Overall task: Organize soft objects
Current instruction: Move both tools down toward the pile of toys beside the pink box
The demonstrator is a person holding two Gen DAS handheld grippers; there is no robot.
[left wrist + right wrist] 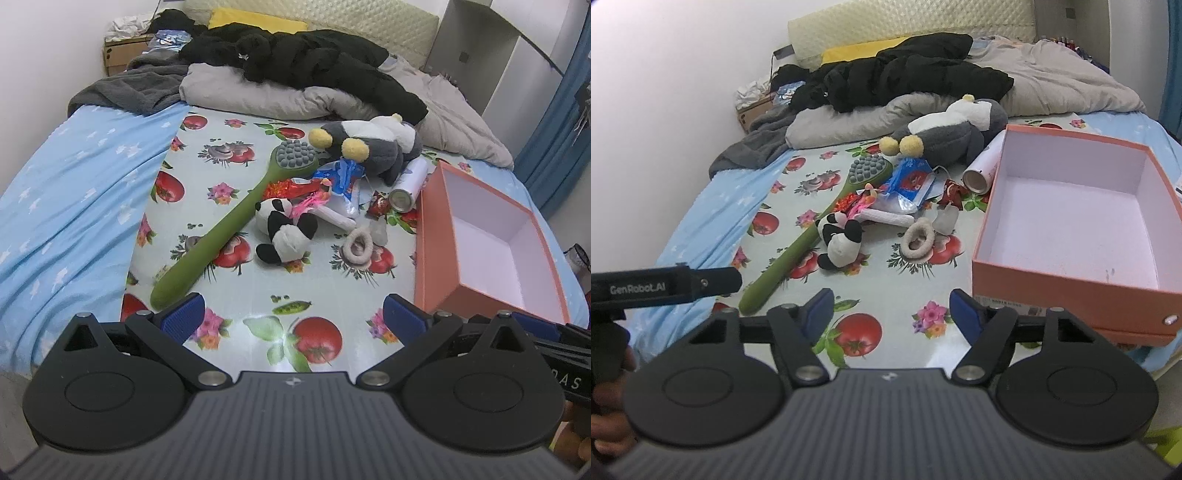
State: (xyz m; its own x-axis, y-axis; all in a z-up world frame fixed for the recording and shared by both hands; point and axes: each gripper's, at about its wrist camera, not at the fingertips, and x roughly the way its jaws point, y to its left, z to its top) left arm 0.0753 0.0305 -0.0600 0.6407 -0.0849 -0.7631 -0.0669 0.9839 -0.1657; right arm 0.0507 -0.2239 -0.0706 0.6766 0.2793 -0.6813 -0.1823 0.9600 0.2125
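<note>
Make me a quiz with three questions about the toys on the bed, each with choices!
1. Where is the panda?
A. in the box
B. on the fruit-print cloth
C. on the pillow

2. What colour is the brush handle?
A. green
B. red
C. white

3. What is in the box?
A. a penguin
B. a scrunchie
C. nothing

Answers: 1 B, it lies on the cloth beside the brush. 2 A, the long handle is green. 3 C, only its bare pale inside shows.
</note>
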